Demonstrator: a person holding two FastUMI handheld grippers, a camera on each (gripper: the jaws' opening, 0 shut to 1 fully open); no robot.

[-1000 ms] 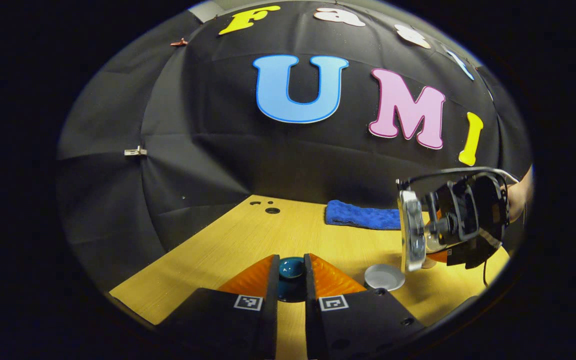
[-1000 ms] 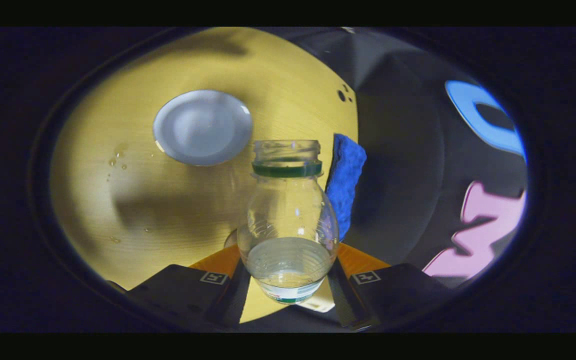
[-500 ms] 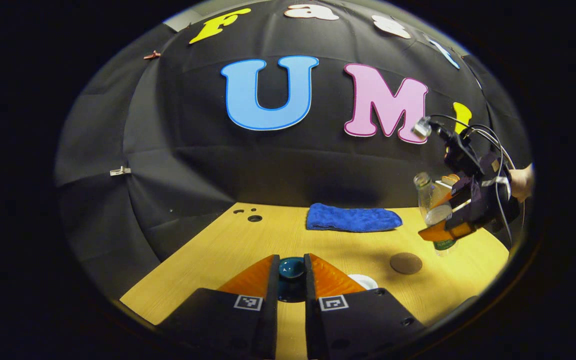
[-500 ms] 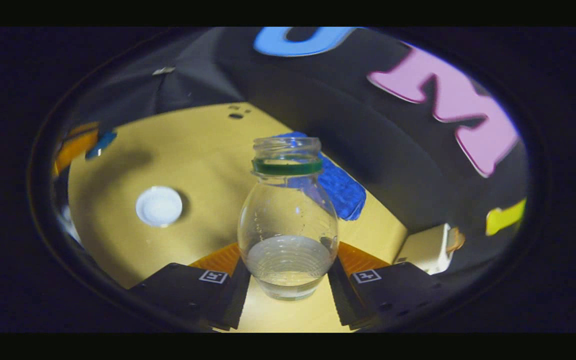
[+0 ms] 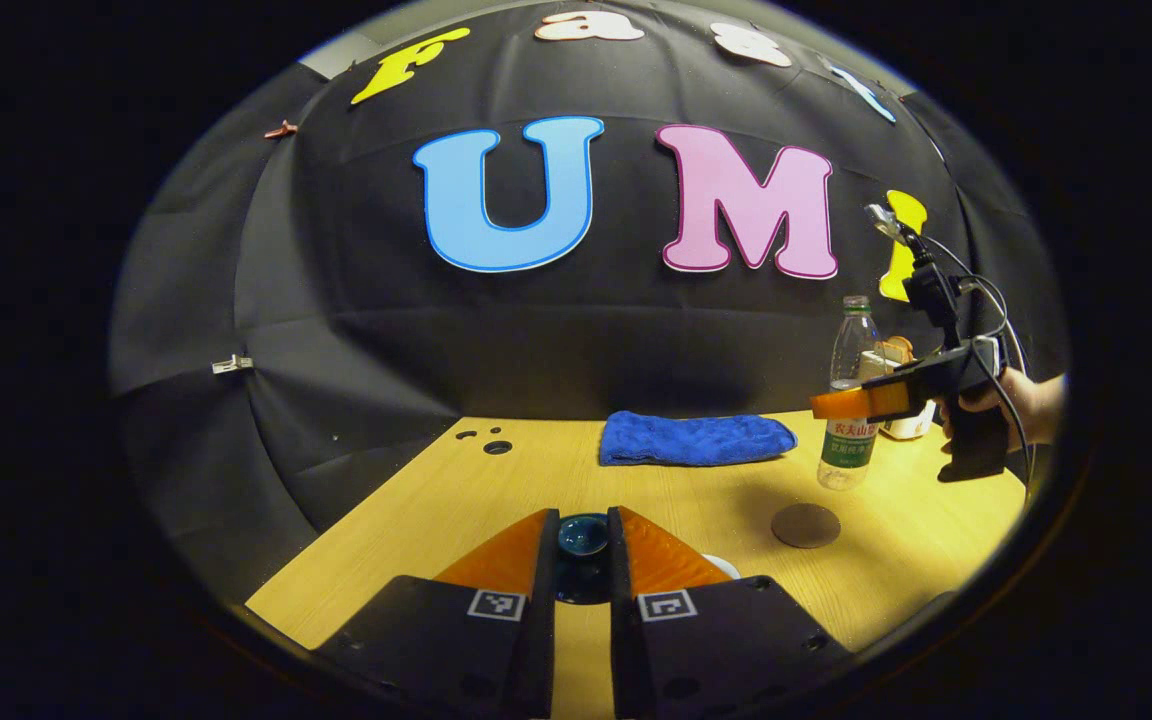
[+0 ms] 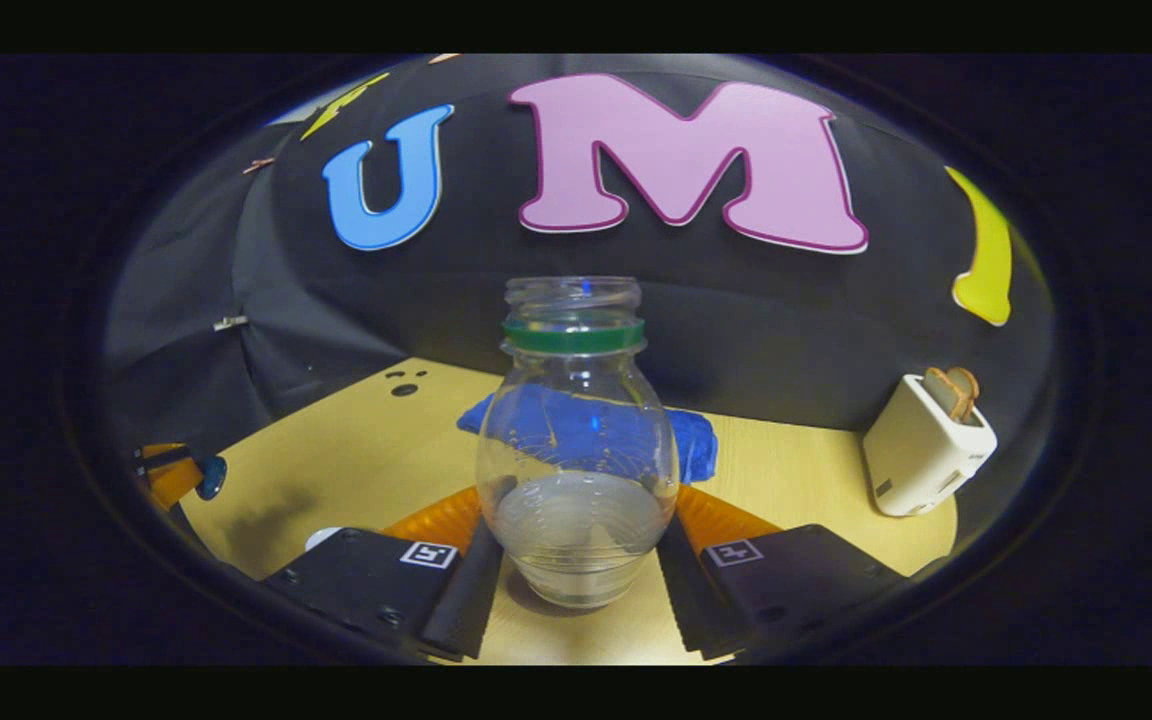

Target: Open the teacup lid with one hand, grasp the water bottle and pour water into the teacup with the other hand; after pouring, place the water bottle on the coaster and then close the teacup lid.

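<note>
My left gripper (image 5: 583,522) is shut on the dark teal teacup lid (image 5: 583,537), held above the table. The white teacup (image 5: 723,565) peeks out behind its right finger. The brown round coaster (image 5: 805,524) lies to the right on the table. My right gripper (image 6: 576,525) is shut on the clear uncapped water bottle (image 6: 576,450), which stands upright with a little water in it. In the left gripper view the bottle (image 5: 850,410) hangs low just beyond the coaster, held by the right gripper (image 5: 861,402). The right gripper view shows the left gripper (image 6: 168,478), the lid (image 6: 211,476) and the teacup's rim (image 6: 321,538) at far left.
A folded blue cloth (image 5: 696,438) lies at the back of the wooden table (image 5: 496,500). A white toaster (image 6: 926,445) stands at the back right. Two small holes (image 6: 404,385) mark the table's far left corner. A hand (image 5: 1021,405) holds the right gripper.
The right gripper has swung the bottle from tilted over the teacup to upright and carried it away to the right, near the coaster. The left gripper kept holding the lid.
</note>
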